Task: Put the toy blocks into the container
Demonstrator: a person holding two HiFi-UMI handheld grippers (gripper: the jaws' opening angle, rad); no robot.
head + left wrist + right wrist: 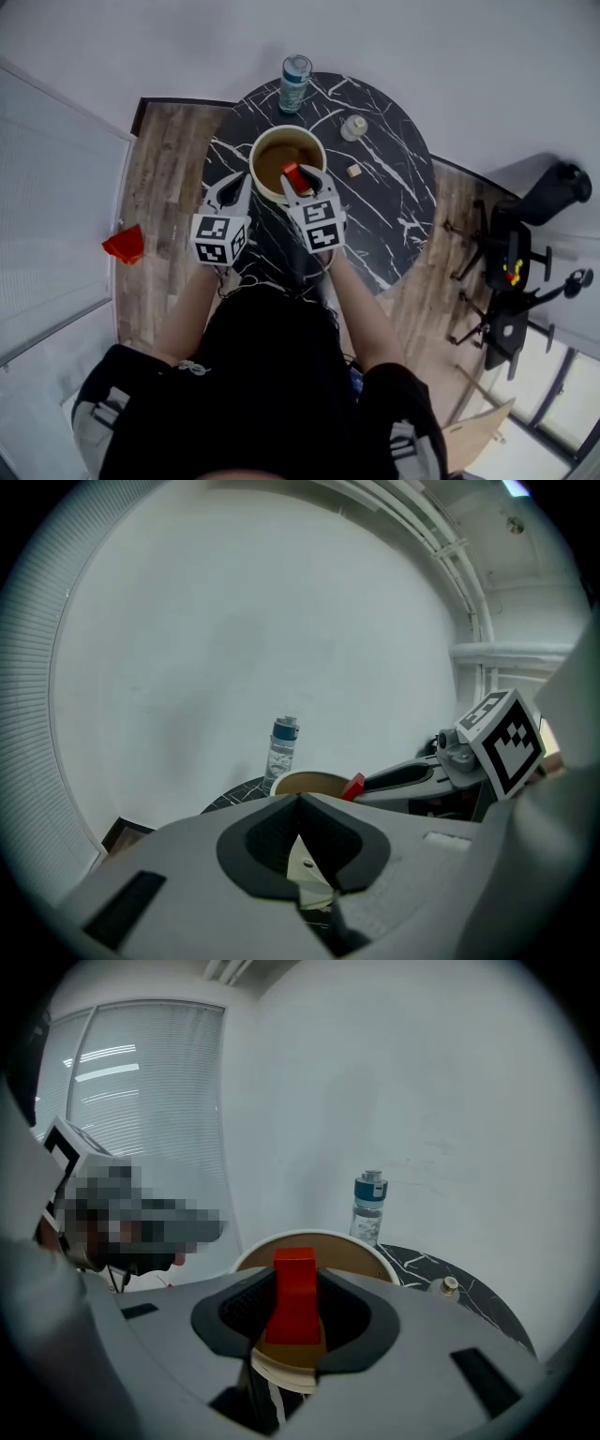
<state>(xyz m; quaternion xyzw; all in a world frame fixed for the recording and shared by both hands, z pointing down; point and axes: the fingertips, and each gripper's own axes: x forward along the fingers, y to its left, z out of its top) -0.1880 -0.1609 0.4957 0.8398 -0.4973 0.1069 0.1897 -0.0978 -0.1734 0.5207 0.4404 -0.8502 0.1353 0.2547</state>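
Writing: none legible. The bottle has a pale wrap, its print too small to read. The cube on each gripper bears black-and-white square markers only.
Red block: clamped upright between the right gripper's jaws, its top standing proud of the pads. In the right gripper view the block fills the gap, a pad tight on each flank.
Block vs container: in the head view the red block sits over the mouth of the container, at about 5 o'clock just inside the rim. Its height above the bottom cannot be told.
Left gripper: jaws together, nothing between them. It lies at 8 o'clock of the container, tips just beside the outer wall.
Container: round tub, white rim, brown inside; it stands left of centre on the table. Brown inner wall and floor show; any contents beyond that cannot be made out.
Tan block: on the table at 3 o'clock of the container, apart from it.
White knob: on the table at 2 o'clock of the container.
Bottle place: upright at 12 o'clock, at the table's far edge.
Floor: a red thing at 9 o'clock of the table, well apart.
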